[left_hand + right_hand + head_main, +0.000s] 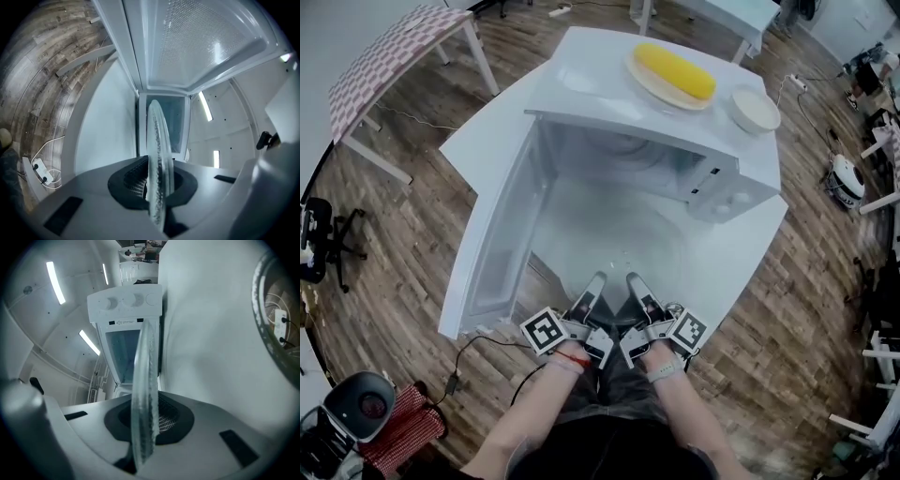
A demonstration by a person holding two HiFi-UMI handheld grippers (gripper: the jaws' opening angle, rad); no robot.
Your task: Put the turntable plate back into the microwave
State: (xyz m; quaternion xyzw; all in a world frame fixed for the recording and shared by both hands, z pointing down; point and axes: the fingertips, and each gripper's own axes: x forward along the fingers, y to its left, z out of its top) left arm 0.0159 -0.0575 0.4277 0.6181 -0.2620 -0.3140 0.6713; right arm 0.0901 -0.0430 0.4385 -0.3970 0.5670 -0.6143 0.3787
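Tongs in both my hands are clamped on the near rim of the plate (609, 234), a clear glass disc. The left tongs (593, 286) and the right tongs (636, 284) sit side by side, close together, pointing away from me at the microwave (741, 173).

In the left gripper view, the left tongs (157, 187) have their jaws nearly together, only the thickness of the glass between them, and the plate (158, 140) shows edge-on, running out from the jaws. The right gripper view shows the same: the right tongs (143, 427) are closed on the rim, with the plate (143, 366) edge-on in the middle.

The plate lies roughly level at the mouth of the microwave, and its far part reaches into the cavity. I cannot tell whether it touches the cavity floor. The door (502, 234) hangs wide open on my left.

The microwave stands on a white table (487, 141). On top of it sit a dish (652, 82) of yellow food (675, 70) and, just to the right, a white bowl (755, 108).
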